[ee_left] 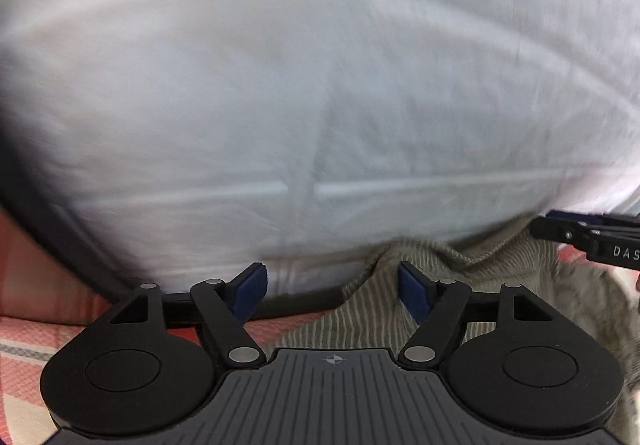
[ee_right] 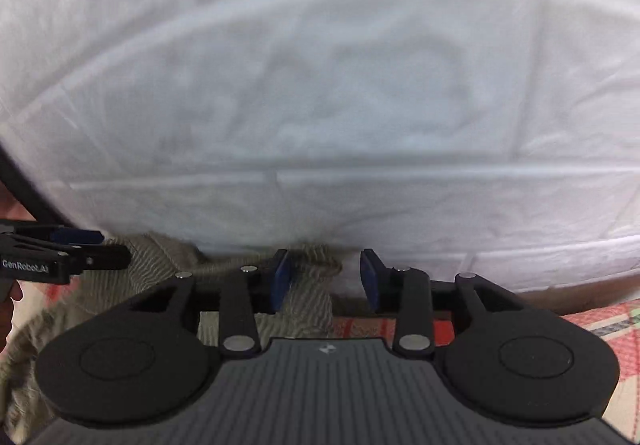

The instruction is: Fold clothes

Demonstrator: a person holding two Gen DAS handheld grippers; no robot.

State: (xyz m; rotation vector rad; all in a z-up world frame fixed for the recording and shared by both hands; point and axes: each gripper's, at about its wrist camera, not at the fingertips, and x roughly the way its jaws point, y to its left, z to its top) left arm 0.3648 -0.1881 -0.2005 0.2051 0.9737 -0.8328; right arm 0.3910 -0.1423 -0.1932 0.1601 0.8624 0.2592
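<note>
Left wrist view is almost filled by a white garment [ee_left: 320,85], spread broad with a seam running down its middle and a hemmed edge lying across just ahead of the left gripper [ee_left: 333,291]. Its jaws stand apart with nothing between the blue pads; the white hem sits just beyond the left pad, while a striped grey-green cloth [ee_left: 372,309] bunches under the right pad. From the right wrist view, the right gripper [ee_right: 325,279] is likewise parted and empty, the same hem just ahead of it, the striped cloth poking up near its left pad. Both lie on a red checked cover [ee_left: 24,337]. Each gripper shows at the edge of the other's view, so the two stand side by side along the near hem. This could be an approach to pinch the hem for a fold, or a release after laying one down; blur in the left view suggests motion, not direction.
</note>
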